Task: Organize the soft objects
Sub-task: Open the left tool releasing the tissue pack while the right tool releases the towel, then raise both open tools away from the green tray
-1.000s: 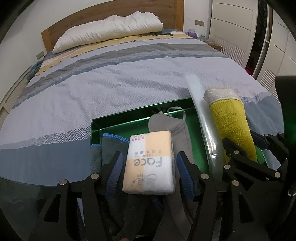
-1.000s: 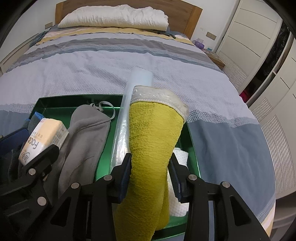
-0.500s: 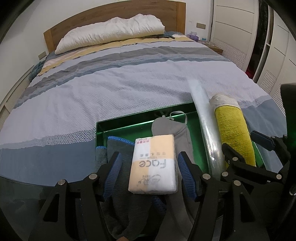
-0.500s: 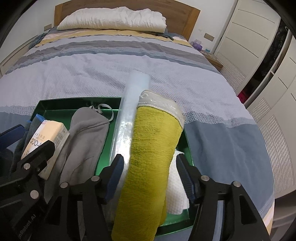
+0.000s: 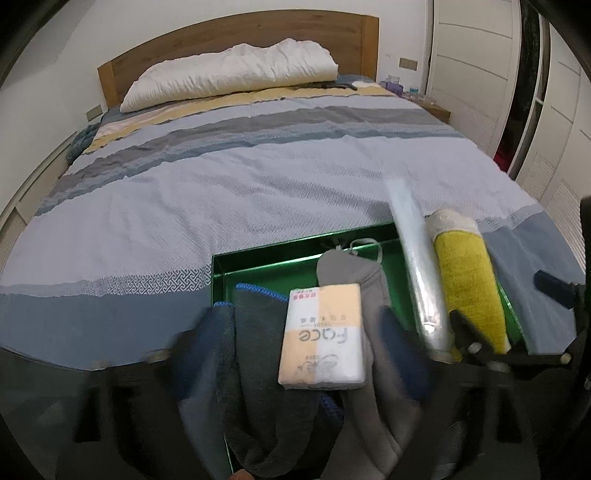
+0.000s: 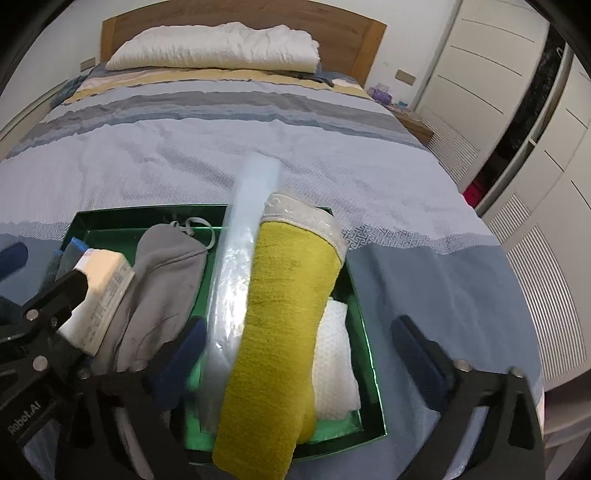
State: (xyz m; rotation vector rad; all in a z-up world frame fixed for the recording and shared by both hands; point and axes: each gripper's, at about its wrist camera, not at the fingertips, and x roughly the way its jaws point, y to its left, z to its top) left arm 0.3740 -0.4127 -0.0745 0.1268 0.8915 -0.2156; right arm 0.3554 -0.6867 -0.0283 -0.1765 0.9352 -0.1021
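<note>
A green tray (image 5: 258, 258) (image 6: 369, 354) lies on the bed. In it are a dark grey cloth with blue trim (image 5: 258, 332), a grey sock (image 5: 347, 269) (image 6: 162, 266), a tissue pack (image 5: 321, 339) (image 6: 103, 280), a clear plastic roll (image 5: 417, 273) (image 6: 236, 266), a yellow rolled towel (image 5: 465, 280) (image 6: 280, 317) and a white cloth (image 6: 332, 354). My left gripper (image 5: 303, 354) is open, its blurred fingers wide on either side of the tissue pack. My right gripper (image 6: 295, 362) is open, its fingers wide of the yellow towel.
The striped bedspread (image 5: 258, 166) stretches ahead to a white pillow (image 5: 229, 74) and a wooden headboard (image 6: 243, 14). White wardrobe doors (image 6: 517, 92) stand on the right. A bedside table (image 6: 410, 122) sits at the far right of the bed.
Both grippers have opened wide and let go: the left off the tissue pack, the right off the yellow towel. Both have drawn back a little; the objects stay in the tray.
</note>
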